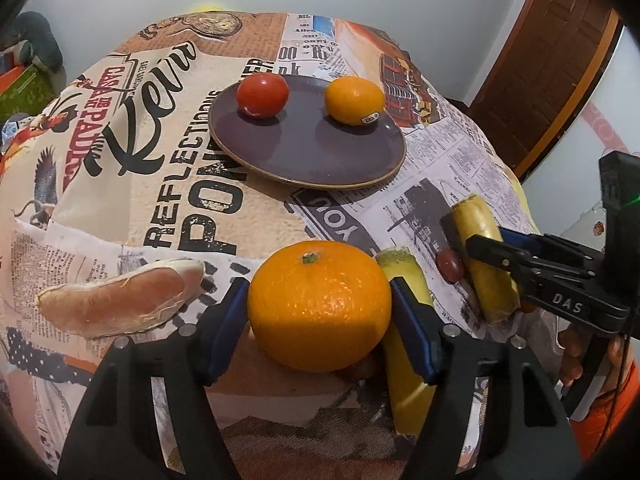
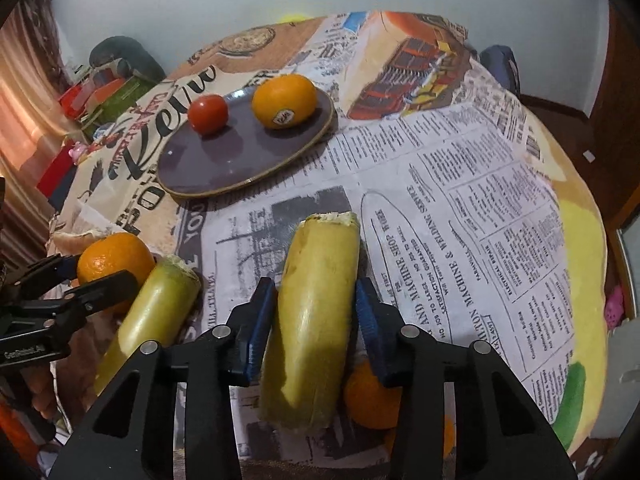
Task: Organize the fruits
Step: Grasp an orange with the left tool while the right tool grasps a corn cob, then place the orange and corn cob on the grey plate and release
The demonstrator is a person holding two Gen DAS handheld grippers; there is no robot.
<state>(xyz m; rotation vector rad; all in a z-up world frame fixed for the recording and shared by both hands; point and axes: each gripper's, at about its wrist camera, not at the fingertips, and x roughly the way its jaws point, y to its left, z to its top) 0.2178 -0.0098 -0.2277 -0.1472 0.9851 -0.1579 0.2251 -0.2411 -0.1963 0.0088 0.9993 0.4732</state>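
Left wrist view: my left gripper (image 1: 319, 306) has its blue pads against both sides of a large orange (image 1: 319, 305), clamped on it just above the printed tablecloth (image 1: 120, 208). A yellow-green stalk piece (image 1: 404, 344) lies just beside the orange on its right. Further right, my right gripper (image 1: 478, 246) straddles a second yellow piece (image 1: 486, 260), with a small dark red fruit (image 1: 450, 266) touching that piece. A purple plate (image 1: 308, 148) further back carries a tomato (image 1: 262, 95) and a stickered orange (image 1: 354, 100), well apart. A peeled citrus segment (image 1: 120, 300) lies left. Right wrist view: my right gripper (image 2: 312, 320) is closed on the yellow piece (image 2: 312, 320), pads pressing its flanks. Another orange (image 2: 370, 400) sits partly hidden beneath it.
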